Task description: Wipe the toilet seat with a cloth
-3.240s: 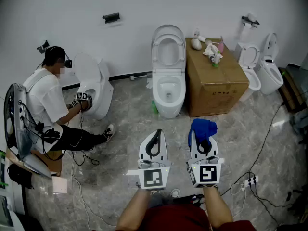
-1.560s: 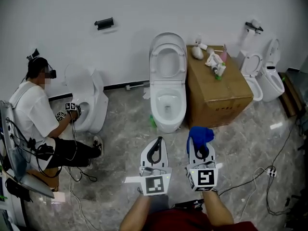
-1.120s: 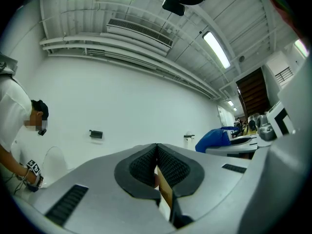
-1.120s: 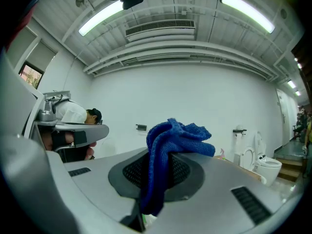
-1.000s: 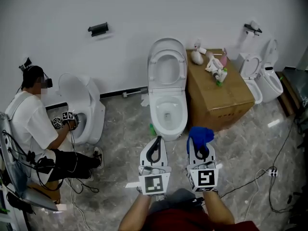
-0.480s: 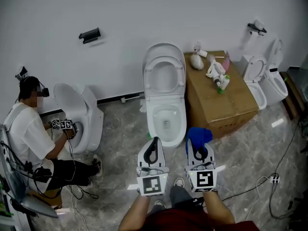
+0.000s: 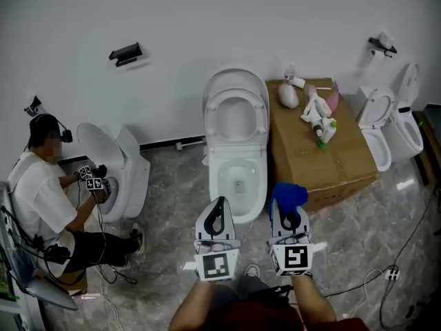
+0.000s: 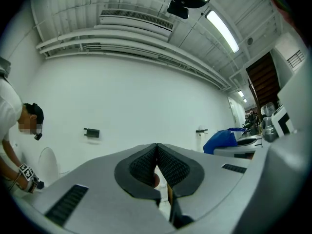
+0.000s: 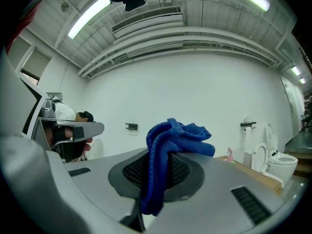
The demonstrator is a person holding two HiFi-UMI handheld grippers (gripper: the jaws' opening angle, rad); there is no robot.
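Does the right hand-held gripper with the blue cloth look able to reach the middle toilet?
Probably yes: the toilet stands just ahead of the right hand-held gripper and its blue cloth, nothing between.

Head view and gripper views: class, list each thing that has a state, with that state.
left hand-held gripper: shut, empty
right hand-held gripper: shut on blue cloth
blue cloth: bunched, clamped
middle toilet lid: raised
left toilet lid: raised
right toilet lid: raised
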